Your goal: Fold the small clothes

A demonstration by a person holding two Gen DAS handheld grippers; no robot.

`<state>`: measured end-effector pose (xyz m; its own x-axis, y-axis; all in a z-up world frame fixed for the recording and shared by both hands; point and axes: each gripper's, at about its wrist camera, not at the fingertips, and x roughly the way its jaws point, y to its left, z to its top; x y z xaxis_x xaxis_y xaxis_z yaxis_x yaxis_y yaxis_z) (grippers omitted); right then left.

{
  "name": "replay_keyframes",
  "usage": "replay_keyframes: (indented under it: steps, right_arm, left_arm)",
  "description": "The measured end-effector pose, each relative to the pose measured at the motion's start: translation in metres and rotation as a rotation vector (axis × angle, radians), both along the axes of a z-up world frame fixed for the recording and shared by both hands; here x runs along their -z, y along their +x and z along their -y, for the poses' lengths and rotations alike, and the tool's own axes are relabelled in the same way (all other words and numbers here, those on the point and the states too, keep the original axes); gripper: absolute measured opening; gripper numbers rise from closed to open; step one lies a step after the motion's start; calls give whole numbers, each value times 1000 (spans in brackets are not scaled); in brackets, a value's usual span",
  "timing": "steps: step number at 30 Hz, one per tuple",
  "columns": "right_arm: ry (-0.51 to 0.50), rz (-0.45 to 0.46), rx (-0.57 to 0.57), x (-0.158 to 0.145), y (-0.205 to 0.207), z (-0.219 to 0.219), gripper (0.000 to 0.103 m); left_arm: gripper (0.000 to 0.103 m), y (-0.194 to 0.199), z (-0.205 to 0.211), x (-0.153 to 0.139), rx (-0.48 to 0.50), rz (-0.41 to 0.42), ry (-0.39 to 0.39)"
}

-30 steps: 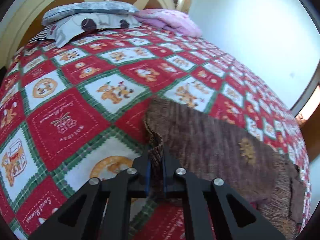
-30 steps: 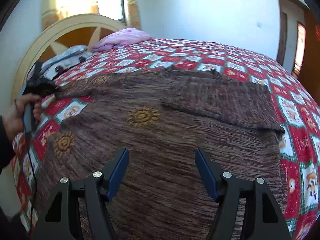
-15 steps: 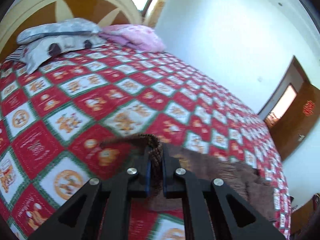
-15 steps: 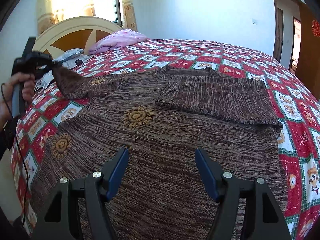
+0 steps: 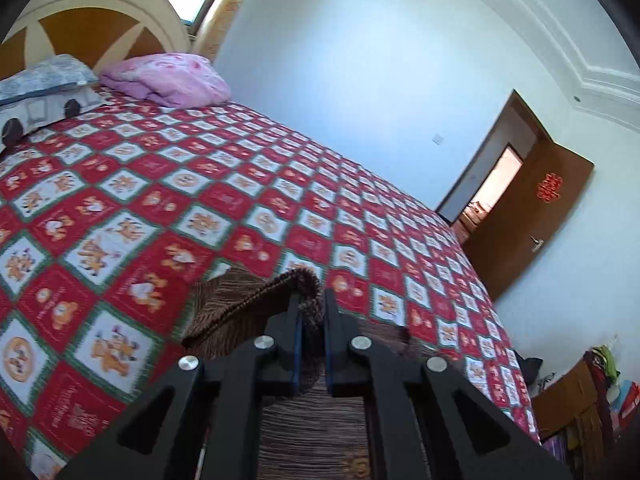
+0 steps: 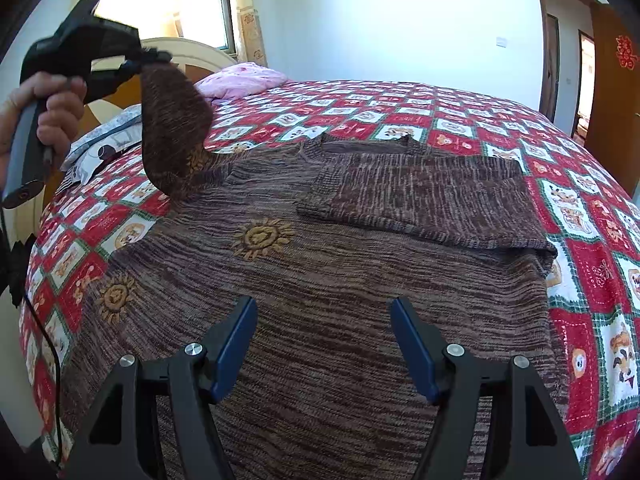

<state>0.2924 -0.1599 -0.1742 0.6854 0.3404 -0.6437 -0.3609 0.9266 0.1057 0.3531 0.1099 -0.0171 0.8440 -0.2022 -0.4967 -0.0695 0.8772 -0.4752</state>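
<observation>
A brown knit sweater (image 6: pixel 320 280) with yellow sun motifs lies spread on the bed. Its right sleeve (image 6: pixel 432 204) is folded across the chest. My left gripper (image 5: pixel 311 312) is shut on the cuff of the left sleeve (image 5: pixel 256 304) and holds it well above the bed. In the right wrist view the left gripper (image 6: pixel 152 58) shows at the upper left with the sleeve (image 6: pixel 172 132) hanging from it. My right gripper (image 6: pixel 322 340) is open and empty, low over the sweater's lower body.
The bed has a red, white and green patchwork quilt (image 6: pixel 580 216). A pink pillow (image 5: pixel 168 80) and grey pillows (image 5: pixel 40 92) lie by the headboard (image 5: pixel 92 24). A brown door (image 5: pixel 532 216) stands open at the right.
My left gripper has lifted the sleeve cuff off the quilt and raised it high, swinging towards the sweater's body. The right gripper has stayed open over the sweater.
</observation>
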Motion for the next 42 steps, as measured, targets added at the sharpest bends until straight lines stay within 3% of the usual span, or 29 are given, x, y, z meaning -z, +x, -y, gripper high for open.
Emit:
replay_keyframes:
  steps: [6,12,17,21,23,24,25,27,29,32,35,38,40,42]
  right_arm:
    - [12,-12,29,2,4,6,70]
    - [34,-7,92,0,7,18,70]
    - [94,-26,181,3,15,39,70]
    - [133,-35,234,5,19,53,70]
    - [136,-39,240,7,20,56,70]
    - [136,-43,241,8,22,56,70]
    - [135,-46,237,9,22,55,70]
    - [125,-47,224,10,22,53,70]
    - [120,-42,206,10,20,51,70]
    - [97,-34,173,5,18,44,70]
    - [80,-25,119,-11,18,31,70]
    - [7,-18,44,-31,32,5,70]
    - [-45,-4,1,-41,47,-16,70]
    - [-113,16,-22,-45,63,-38,70]
  left_arm:
    - [9,10,49,1,78,-4,-9]
    - [8,16,103,28,147,-48,-22]
    - [9,14,155,64,196,-68,114]
    - [11,9,188,92,304,-115,199]
    - [22,0,197,95,363,-110,234]
    - [36,-4,199,93,370,-99,266]
    - [44,-11,198,88,372,-71,307]
    - [71,-23,186,77,351,-5,363]
    - [84,-27,164,70,281,27,459]
    - [84,-14,118,80,80,-37,693]
    - [83,4,69,104,-71,-158,824]
    - [84,17,38,130,-63,-280,798]
    - [85,17,30,131,-51,-285,744]
    - [88,15,30,130,-59,-285,743]
